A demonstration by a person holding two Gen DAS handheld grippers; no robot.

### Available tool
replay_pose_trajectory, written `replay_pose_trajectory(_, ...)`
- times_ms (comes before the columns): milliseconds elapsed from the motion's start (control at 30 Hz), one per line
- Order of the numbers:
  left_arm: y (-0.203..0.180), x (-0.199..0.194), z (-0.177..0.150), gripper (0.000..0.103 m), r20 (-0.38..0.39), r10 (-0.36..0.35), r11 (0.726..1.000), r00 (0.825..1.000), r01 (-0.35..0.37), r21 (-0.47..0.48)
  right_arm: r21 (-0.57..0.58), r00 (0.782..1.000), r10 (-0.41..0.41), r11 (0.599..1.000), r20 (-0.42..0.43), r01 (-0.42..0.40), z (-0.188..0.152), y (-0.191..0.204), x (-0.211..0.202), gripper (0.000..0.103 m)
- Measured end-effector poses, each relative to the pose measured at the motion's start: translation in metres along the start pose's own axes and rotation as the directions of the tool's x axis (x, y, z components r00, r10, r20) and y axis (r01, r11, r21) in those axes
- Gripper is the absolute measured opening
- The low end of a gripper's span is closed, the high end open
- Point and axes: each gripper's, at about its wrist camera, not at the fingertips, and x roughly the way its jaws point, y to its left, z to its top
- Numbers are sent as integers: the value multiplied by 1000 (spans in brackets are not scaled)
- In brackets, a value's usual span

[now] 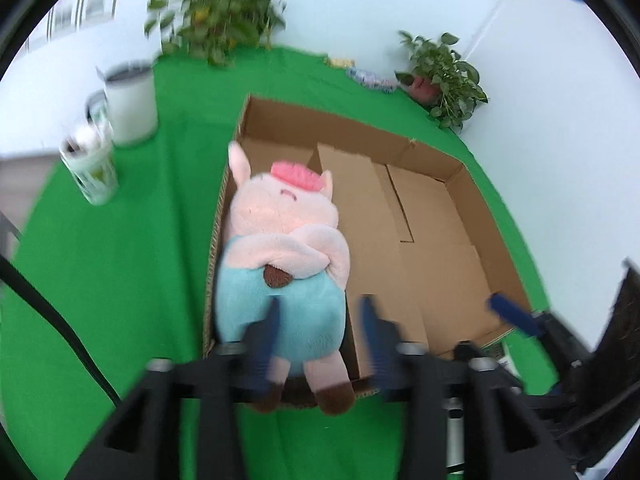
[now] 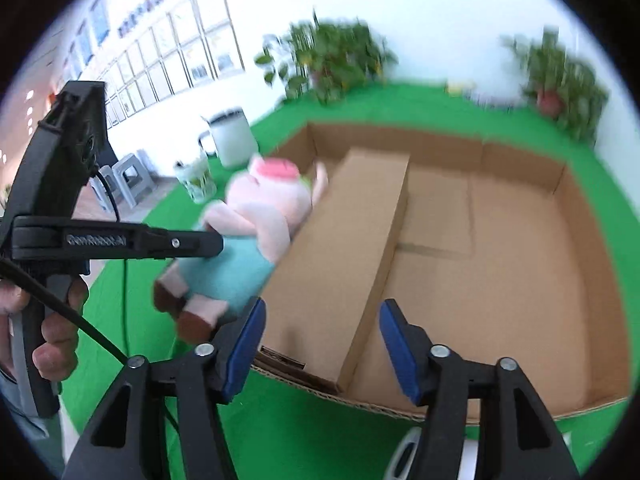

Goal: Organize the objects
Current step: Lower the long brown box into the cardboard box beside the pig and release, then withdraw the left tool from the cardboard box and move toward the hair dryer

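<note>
Placement step of organizing. Left tool (image 1: 320, 328), blue-padded black jaws spread, pointing steeply down over the pink plush pig in pale blue trousers (image 1: 284, 256); one pad overlaps the trousers, but whether it touches is unclear through blur, and no clamping shows. The pig lies along the left wall of the shallow brown cardboard box (image 1: 460, 208), feet over the near rim. Right tool (image 2: 322, 344) released, empty, angled down at the near rim. Next move, judged: withdraw clear and seek another item on the green-covered desk (image 1: 132, 264)
</note>
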Motion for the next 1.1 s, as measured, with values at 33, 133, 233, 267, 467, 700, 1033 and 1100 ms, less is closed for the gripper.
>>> replay_pose_trajectory(33, -11, -15, -8, 80, 61, 37, 999, 997, -39, 33, -25, 998, -38, 999, 51, 40, -2, 4, -13, 79)
replay_pose_trajectory(133, -46, -52, -32, 95, 240, 109, 982, 965, -142, 126, -66, 980, -98, 992, 175, 111, -14, 13, -48, 81)
replay_pose_trajectory(233, -82, -76, -59, 99, 356, 166, 951, 919, -245, 189, -49, 974, -86, 994, 207, 98, -29, 13, -71, 82)
replay_pose_trajectory(267, -93, -82, -69, 99, 387, 179, 942, 905, -271, 198, -36, 971, -98, 993, 217, 109, -35, 12, -78, 82)
replay_pose_trajectory(467, -131, -93, -98, 100, 413, 136, 952, 900, -234, 196, 35, 947, -182, 983, 265, 179, -65, 2, -104, 82)
replay_pose_trajectory(700, -161, -83, -128, 17, 343, 95, 956, 934, -181, 230, 104, 937, -279, 960, 212, 262, -91, -20, -105, 33)
replay_pose_trajectory(1033, -169, -96, -144, 102, 420, 164, 950, 892, -258, 178, 156, 958, -208, 971, 196, 179, -96, -30, -106, 100)
replay_pose_trajectory(1100, -161, -96, -140, 102, 405, 166, 951, 899, -255, 176, 154, 963, -204, 972, 178, 177, -99, -30, -105, 100)
